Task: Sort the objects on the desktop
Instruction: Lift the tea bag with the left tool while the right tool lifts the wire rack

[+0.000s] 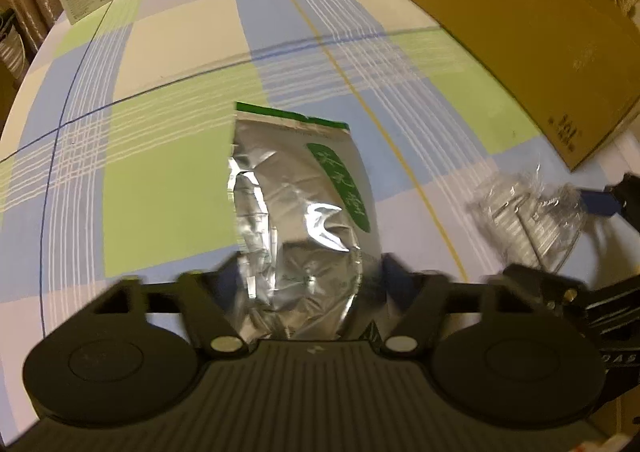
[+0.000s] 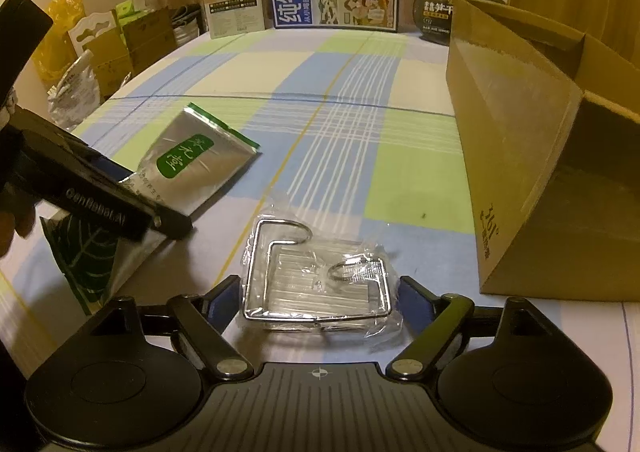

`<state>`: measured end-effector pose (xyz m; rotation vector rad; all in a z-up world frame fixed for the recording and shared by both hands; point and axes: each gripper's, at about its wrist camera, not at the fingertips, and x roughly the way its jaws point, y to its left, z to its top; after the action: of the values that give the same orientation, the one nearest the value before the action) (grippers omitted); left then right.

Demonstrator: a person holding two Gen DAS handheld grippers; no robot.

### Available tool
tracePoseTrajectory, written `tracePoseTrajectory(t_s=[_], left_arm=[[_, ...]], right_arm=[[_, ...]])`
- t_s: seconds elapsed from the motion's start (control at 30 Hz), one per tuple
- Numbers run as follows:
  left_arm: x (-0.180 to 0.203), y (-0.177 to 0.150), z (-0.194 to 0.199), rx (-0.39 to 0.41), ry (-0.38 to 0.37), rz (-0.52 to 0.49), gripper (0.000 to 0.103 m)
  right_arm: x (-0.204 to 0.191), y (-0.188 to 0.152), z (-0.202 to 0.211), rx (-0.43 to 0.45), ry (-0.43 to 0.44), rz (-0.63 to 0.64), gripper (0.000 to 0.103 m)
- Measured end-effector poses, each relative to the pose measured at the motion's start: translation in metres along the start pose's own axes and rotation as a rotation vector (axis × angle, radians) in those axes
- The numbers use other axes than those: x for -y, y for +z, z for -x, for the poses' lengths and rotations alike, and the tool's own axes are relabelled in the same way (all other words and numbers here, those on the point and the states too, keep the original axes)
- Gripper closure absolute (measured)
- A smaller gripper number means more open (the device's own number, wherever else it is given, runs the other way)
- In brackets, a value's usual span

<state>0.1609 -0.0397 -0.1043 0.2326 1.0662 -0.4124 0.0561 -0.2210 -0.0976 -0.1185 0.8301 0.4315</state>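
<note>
two pairs of fingers stand spread, each straddling its own thing without pinching. left gripper (image 1: 308,272) brackets the near end of the foil pouch (image 1: 298,204); right gripper (image 2: 320,294) brackets the wrapped wire rack (image 2: 316,280). both things lie flat on the checked counter (image 2: 416,180), the cardboard box (image 2: 532,156) just right. close squarely on the pouch's body, and on the rack's wire frame rather than loose film. left view is blurred; fingertip contact and the box's inside stay hidden.
</note>
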Motion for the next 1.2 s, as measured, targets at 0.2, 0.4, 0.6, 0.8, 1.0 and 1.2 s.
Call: tracePoseTrajectory(t_s=[0.2,0.4,0.6,0.8,1.0,1.2], left_arm=[[-0.002,-0.003,0.006,0.014,-0.007,0.028,0.057],[-0.001,-0.006,0.008,0.015,-0.007,0.038,0.059],[-0.002,-0.009,0.009,0.016,-0.009,0.050,0.059],[-0.002,-0.009,0.011,0.014,-0.022,0.056,0.060],[0.003,-0.008,0.027,0.042,-0.029,0.072,0.061],[0.012,-0.006,0.047,0.074,-0.034,0.091,0.061]], right_arm=[[-0.002,-0.001,0.001,0.003,-0.007,-0.006,0.019],[0.001,0.000,-0.004,0.001,-0.012,-0.029,0.019],[0.001,0.003,-0.008,0.004,-0.037,-0.040,0.030],[-0.002,0.004,-0.003,0.020,-0.055,-0.027,0.035],[0.001,0.010,0.013,0.051,-0.053,-0.039,0.035],[0.001,0.013,0.033,0.077,-0.042,-0.054,0.035]])
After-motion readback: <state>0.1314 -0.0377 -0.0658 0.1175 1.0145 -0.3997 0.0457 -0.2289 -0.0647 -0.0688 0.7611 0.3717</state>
